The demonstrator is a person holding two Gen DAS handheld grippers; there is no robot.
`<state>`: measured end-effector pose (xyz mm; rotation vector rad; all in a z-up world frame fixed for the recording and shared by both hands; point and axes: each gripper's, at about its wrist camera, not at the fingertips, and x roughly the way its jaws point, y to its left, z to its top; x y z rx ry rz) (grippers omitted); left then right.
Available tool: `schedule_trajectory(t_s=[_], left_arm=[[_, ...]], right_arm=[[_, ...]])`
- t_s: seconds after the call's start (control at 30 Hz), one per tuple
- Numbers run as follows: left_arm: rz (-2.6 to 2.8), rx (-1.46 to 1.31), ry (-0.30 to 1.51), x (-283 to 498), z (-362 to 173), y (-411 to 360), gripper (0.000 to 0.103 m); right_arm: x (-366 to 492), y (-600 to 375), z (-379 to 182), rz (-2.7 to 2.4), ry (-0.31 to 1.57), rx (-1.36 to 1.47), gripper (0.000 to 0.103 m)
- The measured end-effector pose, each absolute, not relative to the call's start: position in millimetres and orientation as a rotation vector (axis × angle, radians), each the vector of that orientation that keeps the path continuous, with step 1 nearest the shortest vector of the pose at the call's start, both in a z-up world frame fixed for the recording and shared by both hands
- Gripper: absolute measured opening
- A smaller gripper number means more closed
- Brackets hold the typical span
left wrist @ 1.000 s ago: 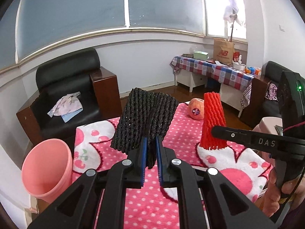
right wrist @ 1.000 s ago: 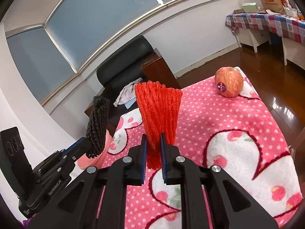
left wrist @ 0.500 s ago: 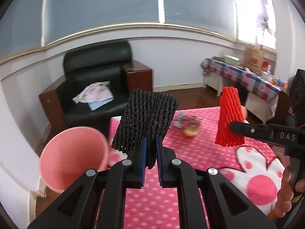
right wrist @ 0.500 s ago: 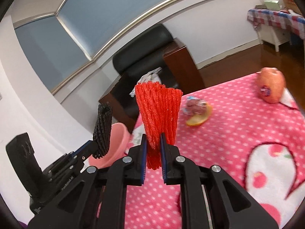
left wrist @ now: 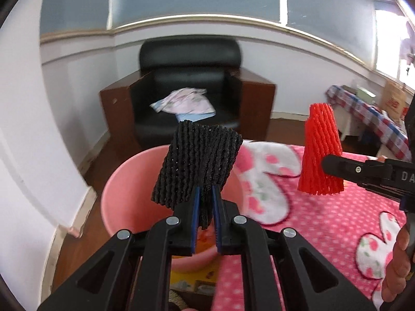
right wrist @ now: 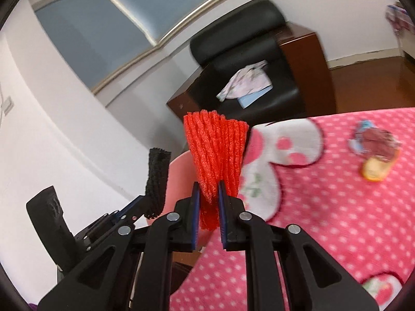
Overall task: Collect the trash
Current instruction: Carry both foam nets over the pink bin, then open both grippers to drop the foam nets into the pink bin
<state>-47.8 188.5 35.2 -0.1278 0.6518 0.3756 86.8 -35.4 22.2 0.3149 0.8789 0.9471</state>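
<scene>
The left gripper [left wrist: 206, 202] pinches a black foam mesh fruit sleeve [left wrist: 198, 171] directly over the round pink plastic bin [left wrist: 122, 194]. At its three o'clock, farther off, the right gripper [right wrist: 209, 199] clamps a red foam mesh sleeve [right wrist: 216, 155].

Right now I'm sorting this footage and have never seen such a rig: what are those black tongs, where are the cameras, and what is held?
There is no robot. A person carries a two-finger gripper in each hand, and a fisheye camera on each looks forward along its fingers, which gives the two views. The left gripper is shut on a black foam net above a pink bin. The right gripper is shut on a red foam net. Each view also shows the other gripper off to one side. Beside the bin is a table under a pink dotted cloth, where a crumpled wrapper lies against a bit of peel. Behind stands a black armchair.
</scene>
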Motion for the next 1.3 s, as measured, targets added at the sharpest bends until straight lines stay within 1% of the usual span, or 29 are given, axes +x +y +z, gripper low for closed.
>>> schedule_trajectory(t_s=[0.23,0.4,0.87,0.97,1.03,1.1,1.17,1.23,1.27,1.3], left_arm=[[0.458,-0.169,0.725,-48.9,8.8,225.2,0.009],[0.486,-0.191,0.753,-51.5,-4.1,241.2,0.009],[0.52,-0.225,0.781,-55.4,-15.3,254.6,0.011],[0.522,-0.229,0.783,-56.5,-14.8,253.9,0.019],[0.525,-0.233,0.781,-57.7,-14.2,254.4,0.034],[0.53,-0.233,0.772,-60.7,-12.5,253.6,0.041],[0.532,-0.234,0.764,-63.7,-10.7,253.1,0.043],[0.534,-0.241,0.759,-65.6,-8.6,252.6,0.044],[0.535,-0.245,0.756,-67.1,-8.0,253.0,0.044],[0.539,-0.249,0.752,-68.9,-6.6,253.0,0.044]], right_arm=[[88.9,27.2,3.4,1.026,0.965,0.264,0.013],[85.8,54.9,-8.9,1.053,1.007,0.207,0.013],[81.9,82.0,-28.9,1.029,1.061,0.157,0.013],[82.0,87.2,-28.7,1.029,1.06,0.149,0.013],[81.6,89.6,-28.7,1.025,1.062,0.143,0.014],[81.5,91.1,-29.5,1.023,1.067,0.146,0.014],[82.3,91.8,-31.3,1.013,1.08,0.149,0.015],[83.3,92.4,-32.7,0.998,1.089,0.151,0.021],[83.8,92.8,-33.4,0.995,1.094,0.154,0.028],[84.0,92.9,-33.7,0.993,1.096,0.159,0.034]])
